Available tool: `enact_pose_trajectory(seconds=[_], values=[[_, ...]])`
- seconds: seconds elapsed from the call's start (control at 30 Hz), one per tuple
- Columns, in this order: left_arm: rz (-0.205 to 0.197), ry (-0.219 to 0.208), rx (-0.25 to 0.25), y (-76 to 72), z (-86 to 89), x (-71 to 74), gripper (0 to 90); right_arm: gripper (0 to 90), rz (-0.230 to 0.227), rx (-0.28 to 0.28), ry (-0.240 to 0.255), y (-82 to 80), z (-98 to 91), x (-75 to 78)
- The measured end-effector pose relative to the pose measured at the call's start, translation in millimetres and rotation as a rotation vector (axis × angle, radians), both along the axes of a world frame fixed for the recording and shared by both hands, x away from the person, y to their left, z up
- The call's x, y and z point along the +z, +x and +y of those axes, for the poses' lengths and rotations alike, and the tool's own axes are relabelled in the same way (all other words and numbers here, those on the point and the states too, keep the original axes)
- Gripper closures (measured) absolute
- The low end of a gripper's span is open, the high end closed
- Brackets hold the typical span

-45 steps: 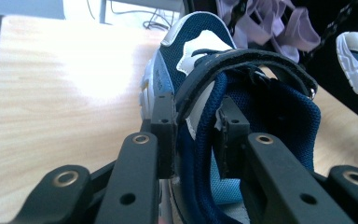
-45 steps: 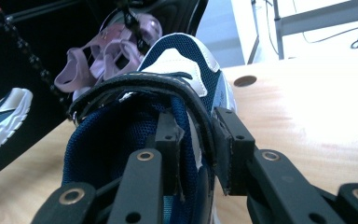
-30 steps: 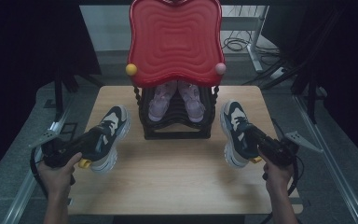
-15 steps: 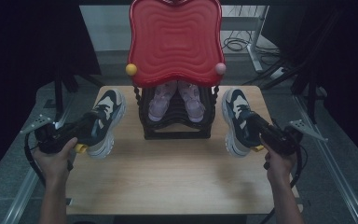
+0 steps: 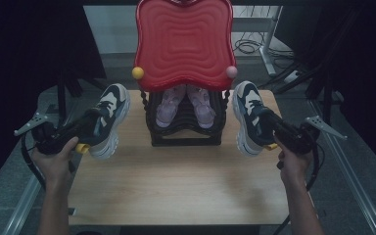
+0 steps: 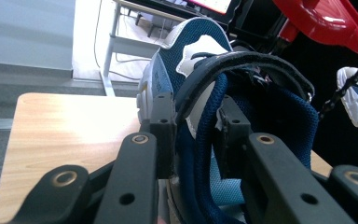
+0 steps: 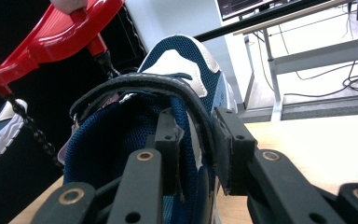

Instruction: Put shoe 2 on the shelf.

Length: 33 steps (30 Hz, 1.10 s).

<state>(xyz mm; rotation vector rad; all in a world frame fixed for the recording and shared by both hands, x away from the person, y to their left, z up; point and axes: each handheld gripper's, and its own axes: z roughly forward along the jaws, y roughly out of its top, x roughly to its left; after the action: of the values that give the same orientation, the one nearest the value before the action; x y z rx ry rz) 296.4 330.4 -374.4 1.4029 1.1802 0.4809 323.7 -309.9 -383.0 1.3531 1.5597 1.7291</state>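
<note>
Left hand-held gripper [image 5: 89,128] clamped on left shoe's [image 5: 108,120] collar | right hand-held gripper [image 5: 269,128] clamped on right shoe [image 5: 247,116] | both shoes had risen off desk [image 5: 176,191], nearing rack [image 5: 186,127] sides | lift underway, placement pending

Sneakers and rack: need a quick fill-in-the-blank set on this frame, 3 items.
1. Each gripper is shut on a blue-and-white ____.
2. The left gripper holds the left sneaker by the ____ wall of its opening.
3. The pair of pink shoes sits in the black rack under a ____ tray.

Missing: sneaker; side; red
</note>
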Motion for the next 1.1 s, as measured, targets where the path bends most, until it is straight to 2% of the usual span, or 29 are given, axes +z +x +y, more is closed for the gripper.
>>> enact_pose_trajectory(seconds=[0.3,0.73,0.93,1.1], values=[[-0.020,-0.017,0.009,5.3,0.3,8.8,72.7,72.9,-0.012,-0.002,0.022,2.7,-2.4,9.0],[-0.042,-0.018,0.018,9.9,-0.3,22.1,72.6,72.9,-0.038,-0.006,0.015,5.1,-2.3,26.2],[-0.054,-0.032,0.007,13.1,-0.8,29.6,72.5,72.9,-0.064,-0.011,0.018,6.3,-2.6,35.8],[-0.067,-0.051,0.010,17.3,0.4,37.3,72.5,72.9,-0.065,-0.015,0.032,9.2,-5.5,41.8]])
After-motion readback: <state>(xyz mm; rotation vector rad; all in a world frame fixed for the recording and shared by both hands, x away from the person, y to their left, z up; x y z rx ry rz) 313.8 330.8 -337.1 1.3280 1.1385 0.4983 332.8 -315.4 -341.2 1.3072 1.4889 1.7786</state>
